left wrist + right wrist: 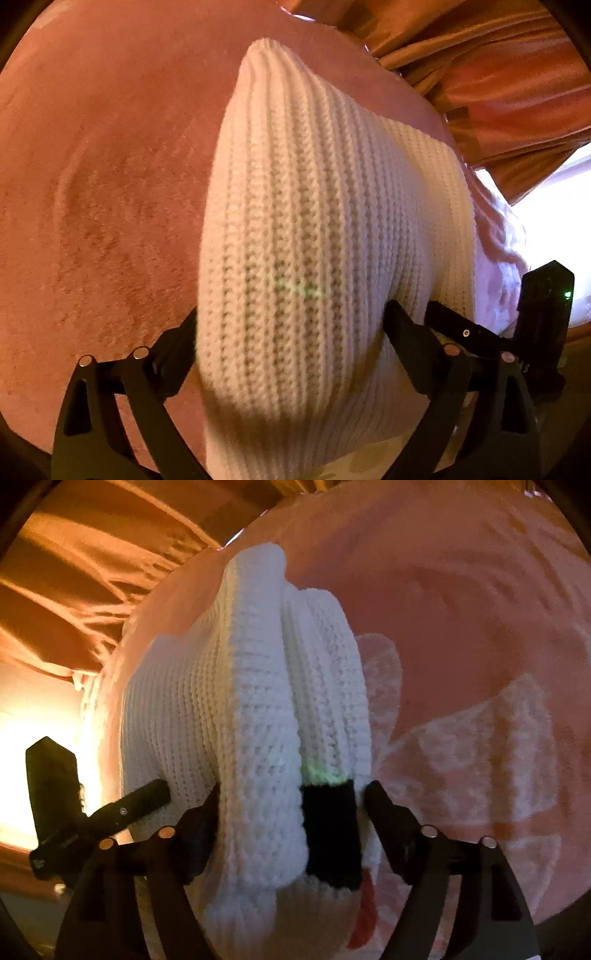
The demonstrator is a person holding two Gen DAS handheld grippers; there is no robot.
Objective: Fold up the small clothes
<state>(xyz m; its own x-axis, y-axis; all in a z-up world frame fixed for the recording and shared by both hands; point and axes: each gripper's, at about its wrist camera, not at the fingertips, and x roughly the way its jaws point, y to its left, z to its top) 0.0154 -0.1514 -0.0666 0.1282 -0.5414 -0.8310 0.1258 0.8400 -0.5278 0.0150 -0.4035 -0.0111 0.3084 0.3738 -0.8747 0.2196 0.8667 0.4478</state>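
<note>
White knit garment [314, 240], folded, on pink blanket [92, 184]. Left gripper [288, 332] and right gripper [291, 801] spread astride it, pinching nothing. Step: fold released; next, likely smoothing.

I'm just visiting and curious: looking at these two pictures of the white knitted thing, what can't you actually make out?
- Left wrist view: the white knit garment runs off the bottom edge, so its near end is unseen.
- Right wrist view: the black cuff is blurred and its lower end is unclear.
- Both views: the pink surface beneath is hidden by the knit.
</note>
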